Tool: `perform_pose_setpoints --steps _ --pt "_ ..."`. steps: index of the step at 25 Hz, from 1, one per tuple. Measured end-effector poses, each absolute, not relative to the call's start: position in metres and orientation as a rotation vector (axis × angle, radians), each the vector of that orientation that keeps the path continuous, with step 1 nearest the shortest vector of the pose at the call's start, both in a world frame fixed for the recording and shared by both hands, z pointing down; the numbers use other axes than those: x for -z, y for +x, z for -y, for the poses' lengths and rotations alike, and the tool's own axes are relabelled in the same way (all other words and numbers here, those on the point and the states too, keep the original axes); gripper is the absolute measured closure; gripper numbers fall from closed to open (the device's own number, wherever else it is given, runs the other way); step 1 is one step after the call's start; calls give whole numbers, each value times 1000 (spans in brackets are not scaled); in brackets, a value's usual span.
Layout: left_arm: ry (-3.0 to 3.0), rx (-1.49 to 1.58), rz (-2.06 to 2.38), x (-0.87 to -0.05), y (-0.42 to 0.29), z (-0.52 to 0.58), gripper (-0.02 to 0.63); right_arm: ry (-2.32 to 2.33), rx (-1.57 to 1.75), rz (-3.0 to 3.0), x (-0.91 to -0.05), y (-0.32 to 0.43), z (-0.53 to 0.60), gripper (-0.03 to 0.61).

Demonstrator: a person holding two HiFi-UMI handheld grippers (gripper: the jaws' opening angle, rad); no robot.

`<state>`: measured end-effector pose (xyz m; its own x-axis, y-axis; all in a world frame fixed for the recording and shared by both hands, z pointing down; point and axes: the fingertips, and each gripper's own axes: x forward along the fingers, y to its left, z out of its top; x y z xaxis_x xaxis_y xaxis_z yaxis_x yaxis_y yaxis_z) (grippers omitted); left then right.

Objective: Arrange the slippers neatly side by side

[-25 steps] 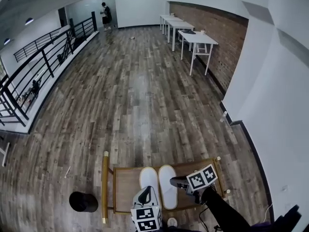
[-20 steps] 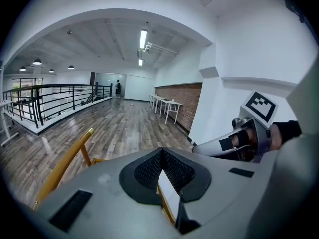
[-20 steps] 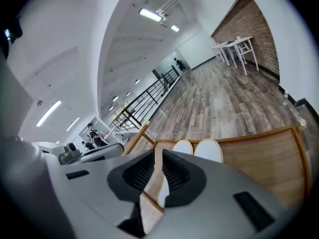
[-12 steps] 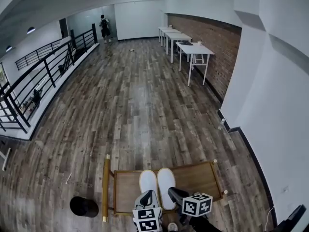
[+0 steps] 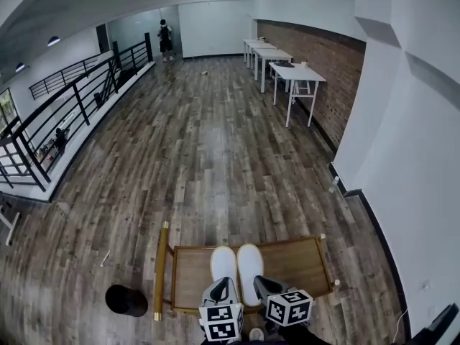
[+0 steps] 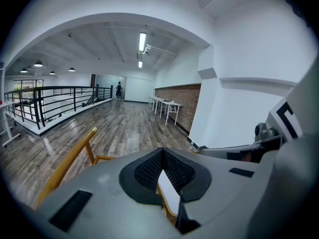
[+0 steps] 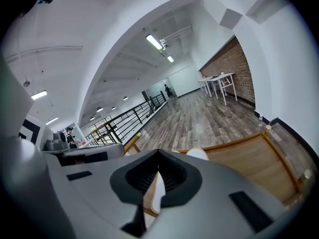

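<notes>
head view: a low wooden desk with a golden rail along its left side is standing on the plank floor. the left slipper and the right slipper, both white, are lying on it side by side, touching along their length, toes pointing far. the left tongs are hovering at the near end of the left slipper, and the right tongs are sitting just right of the right slipper's near end. a black round container is standing on the floor left of the desk. a black railing is running along the far left, white tables are lining the brick wall at the far right, and a person is standing at the far end of the room.

left gripper view: the left tongs are showing their dark pads pressed together at the tips, gripping nothing. a strip of white slipper is peeking through the slit behind the tips; which of the pair i cannot tell. the desk's golden rail is rising at the left.

right gripper view: the right tongs are likewise closed tip to tip and holding nothing. a white slipper toe is showing just past them, and the desk's wooden top is stretching away to the right.
</notes>
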<state>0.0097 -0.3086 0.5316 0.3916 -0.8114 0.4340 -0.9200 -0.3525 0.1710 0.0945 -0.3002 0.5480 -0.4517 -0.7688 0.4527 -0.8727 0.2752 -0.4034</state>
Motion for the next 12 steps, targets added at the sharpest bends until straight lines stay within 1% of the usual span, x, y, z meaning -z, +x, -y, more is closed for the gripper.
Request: perform_pose_setpoints --steps 12 --pt "2258 -395 1520 -532 4 308 612 1547 -883 2349 -548 95 300 580"
